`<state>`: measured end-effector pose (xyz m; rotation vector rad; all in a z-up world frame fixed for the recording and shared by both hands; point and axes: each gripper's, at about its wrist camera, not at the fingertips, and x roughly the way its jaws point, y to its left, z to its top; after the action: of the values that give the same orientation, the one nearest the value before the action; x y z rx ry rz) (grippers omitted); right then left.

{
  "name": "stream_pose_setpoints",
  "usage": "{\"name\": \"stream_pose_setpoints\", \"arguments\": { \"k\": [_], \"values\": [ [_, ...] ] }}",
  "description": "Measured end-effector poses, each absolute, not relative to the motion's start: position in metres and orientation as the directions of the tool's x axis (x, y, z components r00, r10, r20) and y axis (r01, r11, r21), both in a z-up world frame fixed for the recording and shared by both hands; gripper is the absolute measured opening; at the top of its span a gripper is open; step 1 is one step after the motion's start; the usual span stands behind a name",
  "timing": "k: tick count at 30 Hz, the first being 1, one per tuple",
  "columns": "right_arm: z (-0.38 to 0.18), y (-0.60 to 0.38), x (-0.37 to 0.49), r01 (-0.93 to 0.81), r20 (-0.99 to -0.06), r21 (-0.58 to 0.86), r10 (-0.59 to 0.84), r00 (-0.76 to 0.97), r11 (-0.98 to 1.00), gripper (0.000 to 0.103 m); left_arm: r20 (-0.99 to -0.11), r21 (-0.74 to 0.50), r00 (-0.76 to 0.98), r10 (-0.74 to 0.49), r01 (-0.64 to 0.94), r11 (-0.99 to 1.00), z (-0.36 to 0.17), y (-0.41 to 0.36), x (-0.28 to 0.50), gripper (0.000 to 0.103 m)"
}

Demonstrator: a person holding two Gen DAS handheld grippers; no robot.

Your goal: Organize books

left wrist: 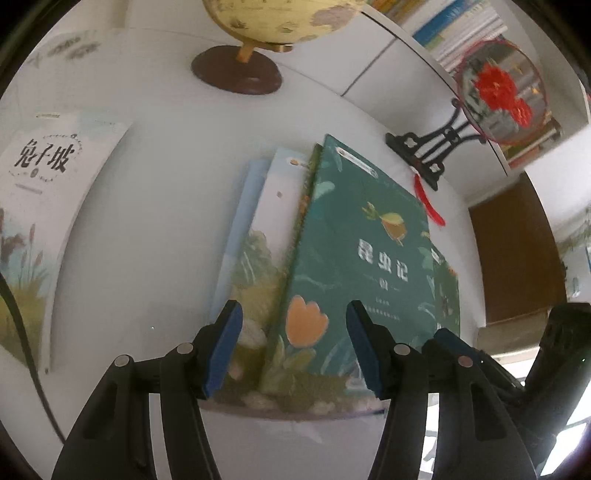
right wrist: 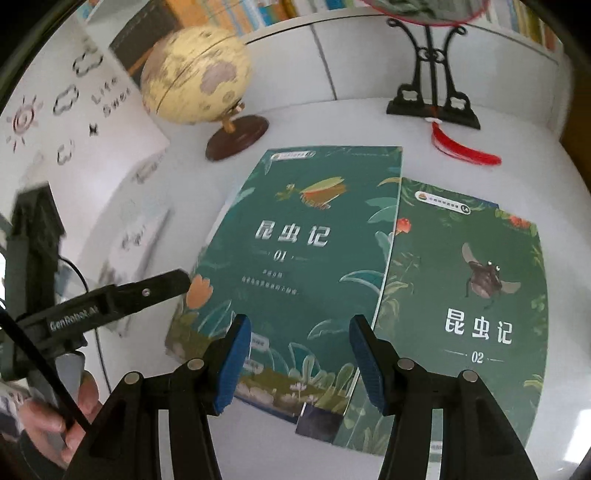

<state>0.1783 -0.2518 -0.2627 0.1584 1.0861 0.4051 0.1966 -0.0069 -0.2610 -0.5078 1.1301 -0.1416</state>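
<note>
A green book marked 01 (left wrist: 354, 243) (right wrist: 295, 229) tops a loose stack on the white table (left wrist: 166, 184). A pale blue and white book (left wrist: 258, 221) sticks out to the left beneath it. A second green book marked 02 (right wrist: 469, 302) lies under its right edge. A white book with reeds on its cover (left wrist: 48, 206) lies apart to the left. My left gripper (left wrist: 291, 317) hovers open over the stack's near left corner; one of its fingers (right wrist: 177, 280) is at the 01 book's left edge. My right gripper (right wrist: 299, 325) hangs open over that book's near edge, nothing pressed between its pads.
A cream globe (right wrist: 195, 74) on a brown base stands behind the books. A round fan ornament on a black stand (left wrist: 498, 92) with a red tassel (right wrist: 465, 151) sits at the back right. Shelves of books (left wrist: 461, 29) run behind. A hand (right wrist: 74, 413) holds the left gripper.
</note>
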Motion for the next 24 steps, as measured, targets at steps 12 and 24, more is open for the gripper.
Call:
{"name": "stream_pose_setpoints", "arguments": {
  "k": [12, 24],
  "values": [
    [-0.275, -0.26, 0.223, -0.104, -0.82, 0.381, 0.388, 0.421, 0.918, 0.053, -0.834, -0.421, 0.419, -0.358, -0.064, 0.905, -0.267, -0.04, 0.209, 0.056],
    [-0.279, -0.269, 0.22, -0.078, -0.817, 0.378, 0.372, 0.441, 0.923, 0.053, -0.819, -0.439, 0.422, -0.389, -0.025, 0.898, -0.263, -0.04, 0.21, 0.057]
  ]
}}
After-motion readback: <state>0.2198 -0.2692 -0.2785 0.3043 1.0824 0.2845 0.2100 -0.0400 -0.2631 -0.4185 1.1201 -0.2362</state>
